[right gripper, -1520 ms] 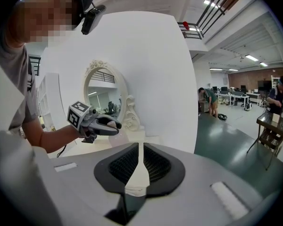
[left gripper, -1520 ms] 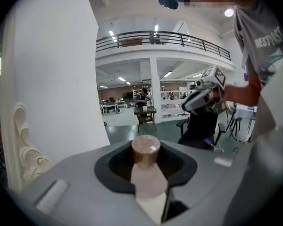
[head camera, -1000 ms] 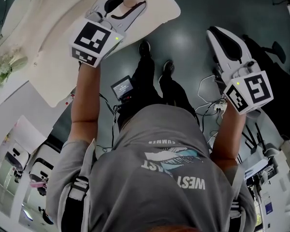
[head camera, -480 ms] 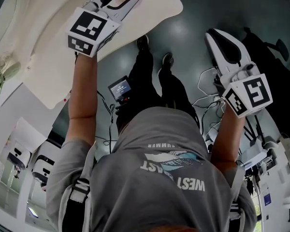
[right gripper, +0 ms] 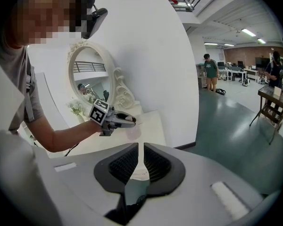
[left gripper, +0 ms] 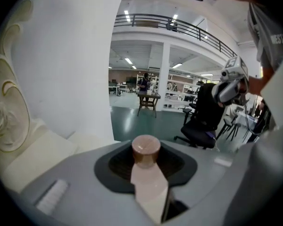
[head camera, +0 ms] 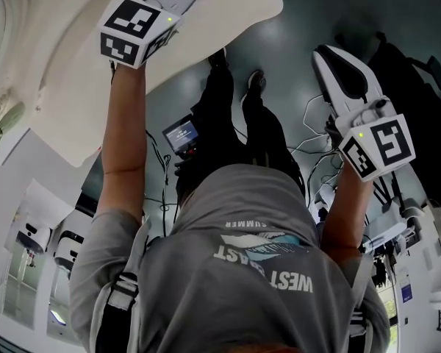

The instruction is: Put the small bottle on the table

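Person's grey shirt (head camera: 242,271) fills the foreground of the head view, both bare forearms reaching away from it; right tongs (head camera: 329,56) hang over the dark floor (head camera: 294,20), well apart from the work, their jaws pressed together to a thin slit with nothing between them, as the right gripper view confirms; left tongs (right gripper: 130,121) are extended over the white surface (head camera: 66,101), near its front corner, pinching the small bottle (left gripper: 146,150) by its pale body, with the brownish round cap standing just proud of the pads; seen from the right gripper view, the bottle's translucent lower part hangs below the left jaws and close above the surface, though whether its base touches cannot be told; behind it stand an ornate oval mirror (right gripper: 92,74) and a spray of small flowers (right gripper: 75,108) against the white wall. Progress, as judged: the pick-up and the carry to the surface appear complete, and the bottle is over a bare patch suited to receive it; what remains is the last of the lowering, seating the base flat and upright, spreading the left jaws, and drawing them back without tipping the bottle; the right tongs seem to have no part in this step.
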A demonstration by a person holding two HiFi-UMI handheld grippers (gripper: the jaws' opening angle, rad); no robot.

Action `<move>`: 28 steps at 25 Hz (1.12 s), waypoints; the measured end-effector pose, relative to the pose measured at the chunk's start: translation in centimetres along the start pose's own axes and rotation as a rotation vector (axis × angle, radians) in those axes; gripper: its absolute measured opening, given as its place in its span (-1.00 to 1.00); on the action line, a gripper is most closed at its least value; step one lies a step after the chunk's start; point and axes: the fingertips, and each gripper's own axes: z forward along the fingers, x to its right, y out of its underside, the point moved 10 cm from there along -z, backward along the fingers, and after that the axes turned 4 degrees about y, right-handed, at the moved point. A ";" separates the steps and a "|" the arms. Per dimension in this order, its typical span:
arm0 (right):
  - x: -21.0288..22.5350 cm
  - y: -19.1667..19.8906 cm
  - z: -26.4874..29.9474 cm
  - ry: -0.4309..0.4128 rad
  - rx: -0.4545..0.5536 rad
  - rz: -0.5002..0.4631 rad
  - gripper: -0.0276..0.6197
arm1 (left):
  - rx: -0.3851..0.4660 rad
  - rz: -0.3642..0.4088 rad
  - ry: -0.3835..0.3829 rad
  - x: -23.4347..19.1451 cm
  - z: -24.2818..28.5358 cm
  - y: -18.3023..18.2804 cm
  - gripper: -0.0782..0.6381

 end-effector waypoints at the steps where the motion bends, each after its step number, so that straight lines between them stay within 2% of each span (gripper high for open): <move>1: 0.1 0.2 0.2 0.001 -0.004 0.004 -0.79 | -0.003 -0.006 0.000 -0.3 0.3 0.4 -0.44; 22: 0.5 1.7 1.8 0.002 -0.043 0.027 -0.79 | 0.026 -0.091 0.010 -3.3 3.1 3.6 -0.44; 28: 0.6 1.8 1.4 0.005 -0.039 0.027 -0.79 | 0.032 -0.063 0.005 -3.0 3.2 3.6 -0.44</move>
